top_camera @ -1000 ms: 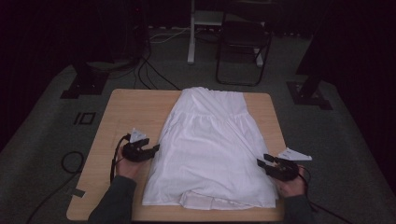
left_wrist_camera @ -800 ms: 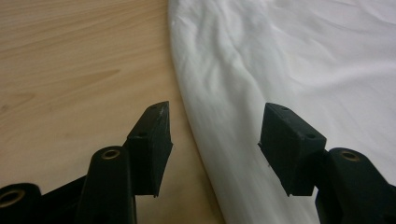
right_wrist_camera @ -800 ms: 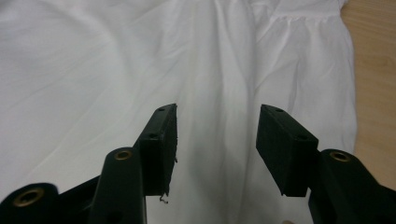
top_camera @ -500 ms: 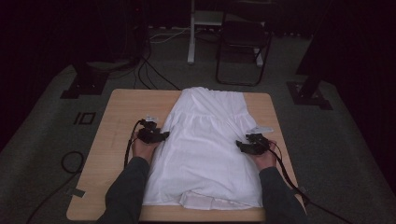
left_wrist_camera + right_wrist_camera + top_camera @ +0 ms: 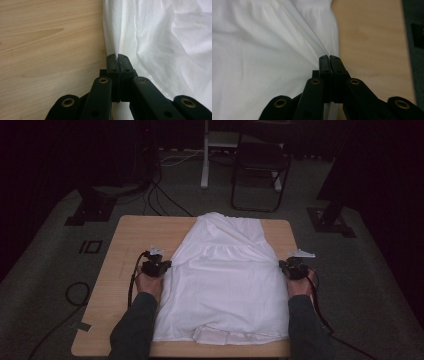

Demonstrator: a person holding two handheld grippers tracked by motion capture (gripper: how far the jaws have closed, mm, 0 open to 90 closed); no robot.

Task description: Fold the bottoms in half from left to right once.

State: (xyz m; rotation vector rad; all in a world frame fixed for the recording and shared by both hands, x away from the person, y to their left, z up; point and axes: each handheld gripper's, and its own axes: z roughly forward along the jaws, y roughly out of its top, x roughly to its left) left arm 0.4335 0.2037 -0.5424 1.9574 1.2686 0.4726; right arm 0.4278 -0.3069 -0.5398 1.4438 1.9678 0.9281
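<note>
A white garment (image 5: pixel 225 280) lies flat along the wooden table (image 5: pixel 130 235), waistband end nearest the person. My left gripper (image 5: pixel 167 265) sits at its left side edge. In the left gripper view the left gripper (image 5: pixel 118 56) has just closed, and its jaws pinch a thin fold of the garment (image 5: pixel 162 37) above the table (image 5: pixel 50 37). My right gripper (image 5: pixel 282 266) is at the garment's right side edge. In the right gripper view the right gripper (image 5: pixel 329 57) has also just closed, with a ridge of the garment (image 5: pixel 262 50) caught between its jaws beside the table (image 5: pixel 367 37).
A dark folding chair (image 5: pixel 260 165) and a white stand post (image 5: pixel 205 155) stand on the carpet beyond the table. Black cables (image 5: pixel 160 200) and dark stand bases (image 5: pixel 92 207) lie at the back left. Another stand base (image 5: pixel 330 217) sits at the right.
Both hands have moved up the table from near the garment's lower corners to its side edges. Both grippers have gone from open to shut on the fabric.
</note>
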